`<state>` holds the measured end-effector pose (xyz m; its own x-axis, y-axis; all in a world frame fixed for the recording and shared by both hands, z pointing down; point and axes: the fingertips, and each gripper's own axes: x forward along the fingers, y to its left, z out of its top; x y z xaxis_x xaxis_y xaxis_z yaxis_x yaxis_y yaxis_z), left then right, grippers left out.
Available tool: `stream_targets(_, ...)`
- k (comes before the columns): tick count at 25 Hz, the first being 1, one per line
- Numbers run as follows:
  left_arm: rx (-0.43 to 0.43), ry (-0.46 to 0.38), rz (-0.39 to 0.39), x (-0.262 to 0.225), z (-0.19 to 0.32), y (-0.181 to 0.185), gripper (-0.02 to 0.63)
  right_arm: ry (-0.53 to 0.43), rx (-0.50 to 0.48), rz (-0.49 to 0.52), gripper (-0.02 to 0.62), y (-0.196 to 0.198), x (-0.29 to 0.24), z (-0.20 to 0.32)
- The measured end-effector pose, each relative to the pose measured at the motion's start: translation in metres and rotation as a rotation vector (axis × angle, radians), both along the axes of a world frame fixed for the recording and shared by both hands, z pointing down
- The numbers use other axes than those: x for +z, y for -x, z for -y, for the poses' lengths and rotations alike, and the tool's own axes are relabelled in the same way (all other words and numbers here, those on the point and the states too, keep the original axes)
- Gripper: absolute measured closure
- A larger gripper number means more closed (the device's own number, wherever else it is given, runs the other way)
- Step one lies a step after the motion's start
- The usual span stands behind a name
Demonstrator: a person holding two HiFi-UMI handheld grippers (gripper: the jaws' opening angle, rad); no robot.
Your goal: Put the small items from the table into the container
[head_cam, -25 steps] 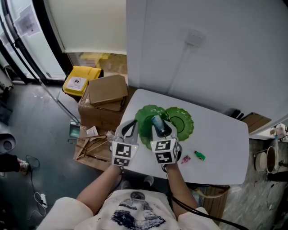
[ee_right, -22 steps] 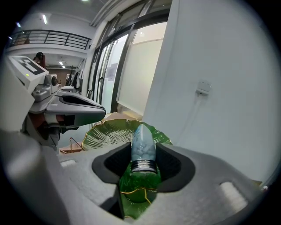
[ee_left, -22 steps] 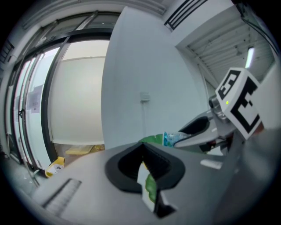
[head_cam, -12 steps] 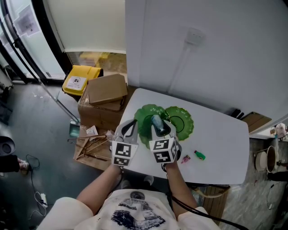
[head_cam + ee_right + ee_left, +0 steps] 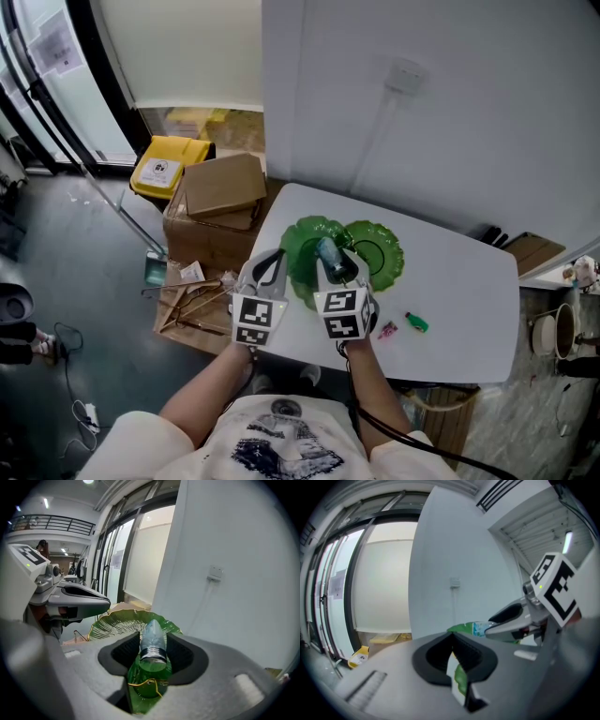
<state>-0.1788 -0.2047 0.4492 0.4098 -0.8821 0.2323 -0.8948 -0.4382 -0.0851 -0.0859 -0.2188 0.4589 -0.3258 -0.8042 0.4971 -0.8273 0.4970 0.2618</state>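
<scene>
Nothing is shifting since a second ago: right gripper is clamping a small green bottle over the green dish, while left gripper, nearly closed, is pinching the dish's left rim; release is likely pending.

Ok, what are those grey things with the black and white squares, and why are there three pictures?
Those are grabbers with two jaws. A person holds the left gripper and the right gripper; the patterned cubes belong to them. One picture comes from a camera on the person's head, looking down. The others come from cameras riding on each gripper. On the white table sit two green dishes, a pink item and a green item. The right gripper holds a little green bottle. The left one's jaws are nearly together by a dish; whether they pinch it, I cannot tell.
</scene>
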Motion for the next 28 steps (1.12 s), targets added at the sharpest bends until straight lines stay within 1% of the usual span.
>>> stream_targets(8,0.015,-0.013,0.001,-0.006,-0.009,0.001,0.617,-0.019,0.028,0.052,0.419,-0.005,-0.011,-0.009)
stream_targets(13,0.031,-0.026,-0.002,-0.012,-0.019,0.001,0.615,-0.035,0.056,0.139,0.419,-0.005,-0.019,-0.022)
stream_targets(23,0.084,-0.062,-0.014,-0.028,-0.047,0.003,0.617,-0.137,0.116,0.232,0.420,-0.019,-0.045,-0.061)
stream_targets(28,0.108,-0.072,-0.019,-0.035,-0.071,0.012,0.617,-0.181,0.158,0.253,0.423,-0.021,-0.056,-0.088)
